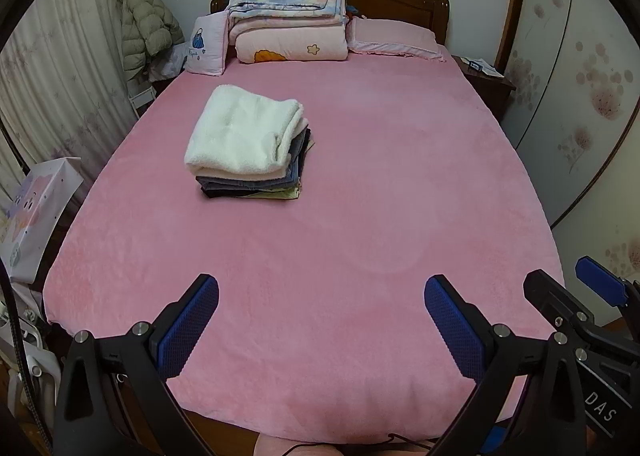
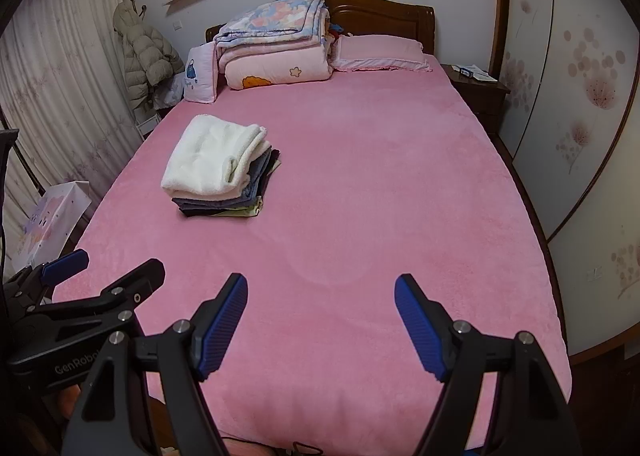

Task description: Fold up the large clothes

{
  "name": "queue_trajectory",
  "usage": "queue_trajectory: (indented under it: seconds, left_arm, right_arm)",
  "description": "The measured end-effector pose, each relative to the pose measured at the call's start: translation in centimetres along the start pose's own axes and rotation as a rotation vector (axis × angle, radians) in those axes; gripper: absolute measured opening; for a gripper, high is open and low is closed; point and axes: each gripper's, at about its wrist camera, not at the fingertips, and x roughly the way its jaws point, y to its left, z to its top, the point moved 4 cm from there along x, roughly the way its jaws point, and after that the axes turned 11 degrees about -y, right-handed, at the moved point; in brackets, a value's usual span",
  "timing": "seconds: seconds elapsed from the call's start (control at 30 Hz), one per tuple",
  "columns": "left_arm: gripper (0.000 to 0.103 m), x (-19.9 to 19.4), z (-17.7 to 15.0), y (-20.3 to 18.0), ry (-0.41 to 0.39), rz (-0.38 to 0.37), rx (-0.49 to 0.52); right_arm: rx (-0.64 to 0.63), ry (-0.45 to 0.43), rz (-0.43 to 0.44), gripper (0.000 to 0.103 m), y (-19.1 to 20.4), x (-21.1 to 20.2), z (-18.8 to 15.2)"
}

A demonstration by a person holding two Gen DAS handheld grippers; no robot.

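My left gripper (image 1: pixel 321 298) and right gripper (image 2: pixel 321 296) hang spread wide, holding nothing. The folded stack (image 1: pixel 248 149) looks finished, so I should leave it undisturbed on the pink bedspread (image 1: pixel 380 195).

A bed (image 1: pixel 360 215) with a pink fleece cover fills both views. On its left half, toward the middle, sits a stack of folded clothes (image 1: pixel 248 151) with a white fleece piece on top and grey, dark and pale green ones below. At the far end, against the headboard, lie folded quilts (image 1: pixel 288 23), with a small cushion (image 1: pixel 206 45) touching them on the left and a pink pillow (image 1: pixel 394 37) on the right.
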Motion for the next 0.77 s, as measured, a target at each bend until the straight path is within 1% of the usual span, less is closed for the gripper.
queue_trajectory:
  seconds: [0.33,0.77]
  left_arm:
    - [0.102,0.7,0.0,0.1,0.017,0.000,-0.002]
    - [0.102,1.2,0.1,-0.1,0.026,-0.003,-0.009]
  right_arm:
    - [0.001,0.013,0.004,0.076,-0.4,0.8,-1.0]
    - [0.000,0.011,0.002,0.076,-0.3,0.7,-0.7]
